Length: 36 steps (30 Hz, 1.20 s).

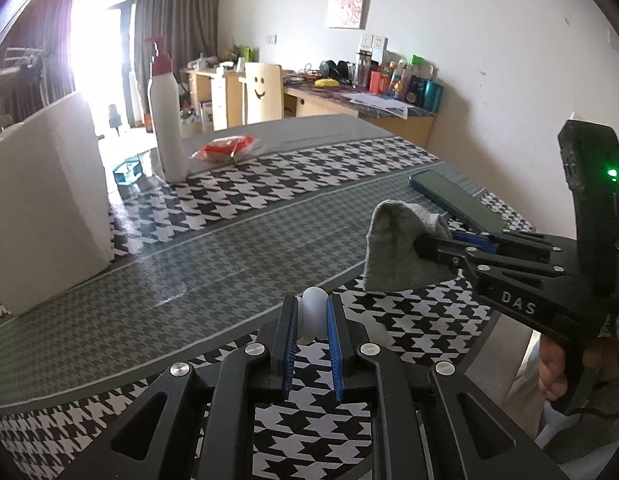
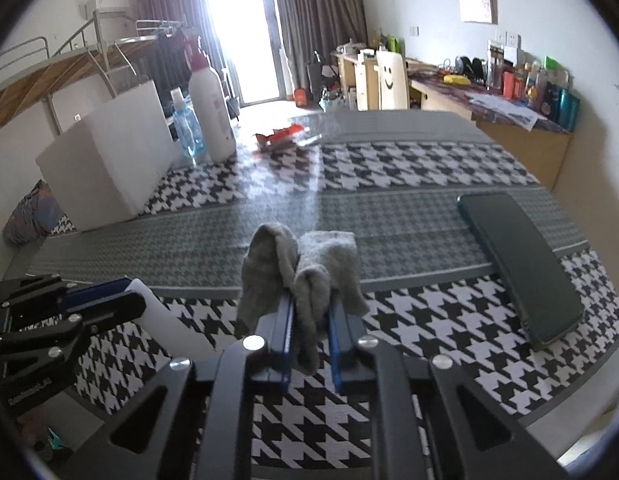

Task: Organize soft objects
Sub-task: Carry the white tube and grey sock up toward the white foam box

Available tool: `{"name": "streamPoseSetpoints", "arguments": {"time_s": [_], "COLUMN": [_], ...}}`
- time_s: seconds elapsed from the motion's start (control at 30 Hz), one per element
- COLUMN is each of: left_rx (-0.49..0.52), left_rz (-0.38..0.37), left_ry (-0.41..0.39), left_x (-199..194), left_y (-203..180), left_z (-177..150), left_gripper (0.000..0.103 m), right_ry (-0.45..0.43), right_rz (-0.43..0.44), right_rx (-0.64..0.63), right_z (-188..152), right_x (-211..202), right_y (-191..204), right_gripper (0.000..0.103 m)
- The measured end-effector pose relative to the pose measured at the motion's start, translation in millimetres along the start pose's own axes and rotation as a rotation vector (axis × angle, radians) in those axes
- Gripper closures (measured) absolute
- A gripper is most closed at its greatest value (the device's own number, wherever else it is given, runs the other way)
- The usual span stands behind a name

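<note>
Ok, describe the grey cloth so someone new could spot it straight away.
Start at the houndstooth tablecloth, near edge, left of the dark phone. The right gripper pinches a crumpled grey cloth there. It is the only soft, fuzzy grey item present.

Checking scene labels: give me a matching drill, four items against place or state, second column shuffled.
Things:
1. grey cloth
2. white soft piece
3. dark phone
4. pump bottle

Place or state:
A. standing upright at the far side of the table
B. pinched in the left tongs
C. lying flat on the tablecloth
D. pinched in the right tongs

Pairs: 1-D, 2-B, 3-C, 4-A
</note>
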<state>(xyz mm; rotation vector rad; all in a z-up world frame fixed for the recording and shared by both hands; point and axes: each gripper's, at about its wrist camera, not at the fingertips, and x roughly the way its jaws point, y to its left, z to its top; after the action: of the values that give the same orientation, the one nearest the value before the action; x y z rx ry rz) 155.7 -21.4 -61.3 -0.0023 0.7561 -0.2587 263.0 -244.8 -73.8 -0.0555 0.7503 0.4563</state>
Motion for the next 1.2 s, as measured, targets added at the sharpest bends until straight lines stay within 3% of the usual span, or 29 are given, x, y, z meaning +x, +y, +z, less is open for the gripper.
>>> {"name": "streamPoseSetpoints", "arguments": {"time_s": [1.2], "left_rx": [-0.017], "left_rz": [0.092], "left_ry": [-0.151], "left_x": [-50], "left_y": [23], "left_z": [22], "left_gripper": [0.088], "right_ry": [-0.126], "right_rz": [0.057], "right_rx": [-0.027], "right_z": [21], "right_x": [-37], "right_y": [19], "right_gripper": [0.085]}}
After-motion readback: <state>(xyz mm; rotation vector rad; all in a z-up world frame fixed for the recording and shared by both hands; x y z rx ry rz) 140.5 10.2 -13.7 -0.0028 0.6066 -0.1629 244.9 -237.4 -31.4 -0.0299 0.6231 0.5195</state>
